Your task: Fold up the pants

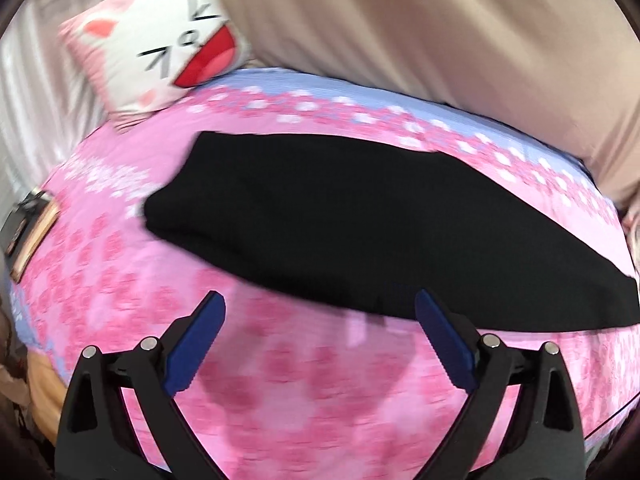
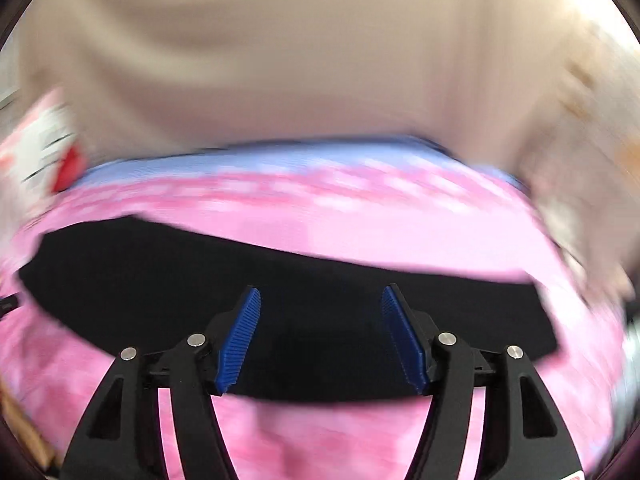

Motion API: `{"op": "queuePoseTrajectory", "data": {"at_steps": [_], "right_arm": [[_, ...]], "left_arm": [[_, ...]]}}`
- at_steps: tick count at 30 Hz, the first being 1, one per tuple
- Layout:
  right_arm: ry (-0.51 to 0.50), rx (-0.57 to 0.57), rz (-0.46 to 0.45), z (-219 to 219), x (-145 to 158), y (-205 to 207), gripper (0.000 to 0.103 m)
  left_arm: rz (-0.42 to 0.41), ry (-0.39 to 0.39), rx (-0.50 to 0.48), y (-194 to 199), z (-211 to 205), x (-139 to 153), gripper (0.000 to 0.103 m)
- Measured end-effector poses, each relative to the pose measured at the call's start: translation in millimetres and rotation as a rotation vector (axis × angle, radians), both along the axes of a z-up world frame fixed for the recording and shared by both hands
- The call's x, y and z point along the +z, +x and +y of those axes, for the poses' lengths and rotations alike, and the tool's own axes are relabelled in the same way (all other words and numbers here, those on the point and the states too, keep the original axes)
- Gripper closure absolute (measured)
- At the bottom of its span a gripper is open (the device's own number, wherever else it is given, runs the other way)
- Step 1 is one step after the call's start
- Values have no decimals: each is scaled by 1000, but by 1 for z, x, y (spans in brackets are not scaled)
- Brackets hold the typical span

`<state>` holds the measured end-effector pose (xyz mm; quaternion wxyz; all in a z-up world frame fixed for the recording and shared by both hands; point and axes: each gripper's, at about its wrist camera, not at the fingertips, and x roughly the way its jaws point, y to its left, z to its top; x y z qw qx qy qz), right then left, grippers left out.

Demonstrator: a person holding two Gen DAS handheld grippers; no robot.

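Black pants (image 1: 360,224) lie flat across a bed with a pink flowered cover (image 1: 304,400). They look folded lengthwise into one long strip. My left gripper (image 1: 318,310) hovers open just in front of the pants' near edge, nothing between its blue pads. In the blurred right wrist view the same pants (image 2: 160,280) stretch from side to side. My right gripper (image 2: 320,304) is open above their middle, its blue pads apart and holding nothing.
A white and pink cat-face pillow (image 1: 160,48) leans at the back left of the bed. A beige curtain (image 1: 440,32) hangs behind the bed. A framed object (image 1: 32,236) sits at the bed's left edge.
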<state>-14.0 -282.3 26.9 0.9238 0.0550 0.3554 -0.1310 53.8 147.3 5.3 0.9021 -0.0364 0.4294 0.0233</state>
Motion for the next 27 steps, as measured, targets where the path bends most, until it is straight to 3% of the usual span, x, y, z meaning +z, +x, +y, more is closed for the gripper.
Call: {"op": "queuePoseTrajectory", "data": {"at_steps": [4, 7, 11, 16, 17, 18, 20, 23, 25, 27], "right_arm": [[51, -236, 29, -113, -26, -40, 40], [84, -316, 48, -172, -48, -50, 41], [147, -313, 64, -217, -72, -39, 43], [115, -241, 83, -229, -79, -3, 43], [110, -232, 100, -233, -84, 7, 48], [107, -225, 120, -234, -88, 15, 73], [124, -209, 121, -235, -88, 23, 93], [20, -210, 41, -221, -56, 19, 99], [2, -209, -11, -222, -42, 15, 99], [7, -216, 38, -234, -57, 28, 98]], "left_arm": [[28, 12, -58, 12, -58, -5, 9], [39, 23, -92, 13, -94, -7, 9], [54, 45, -139, 12, -135, -8, 9], [68, 89, -152, 16, -161, -10, 9], [70, 93, -151, 16, -165, -10, 9], [73, 97, -151, 17, -167, -11, 9], [78, 108, -150, 18, -172, -12, 9], [81, 123, -141, 21, -173, -12, 9], [80, 128, -135, 24, -174, -12, 9], [83, 129, -134, 29, -176, -14, 9]]}}
